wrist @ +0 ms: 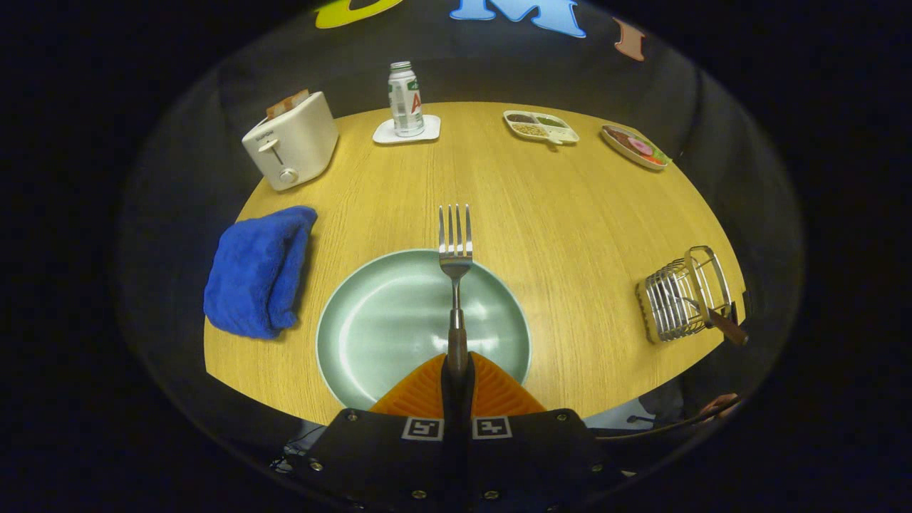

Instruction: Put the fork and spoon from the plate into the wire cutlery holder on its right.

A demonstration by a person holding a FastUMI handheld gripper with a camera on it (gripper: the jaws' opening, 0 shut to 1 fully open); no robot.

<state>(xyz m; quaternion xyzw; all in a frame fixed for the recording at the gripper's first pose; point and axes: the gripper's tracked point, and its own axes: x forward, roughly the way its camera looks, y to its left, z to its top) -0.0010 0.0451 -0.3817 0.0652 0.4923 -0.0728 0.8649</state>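
Tongs (pixel 457 370) clamped on fork (pixel 455 263) handle, held over empty plate (pixel 370 320); wire cutlery holder (pixel 677 296) already containing one utensil, presumably the spoon; fork transfer remaining.

Wooden table (pixel 570 214) with plate (pixel 370 335), towel (pixel 256 271), toaster (pixel 292 139)

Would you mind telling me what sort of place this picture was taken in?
Probably a mock dining table in a recording booth: a wooden table with a toaster, a plate and food trays. The gripper holds a fork.
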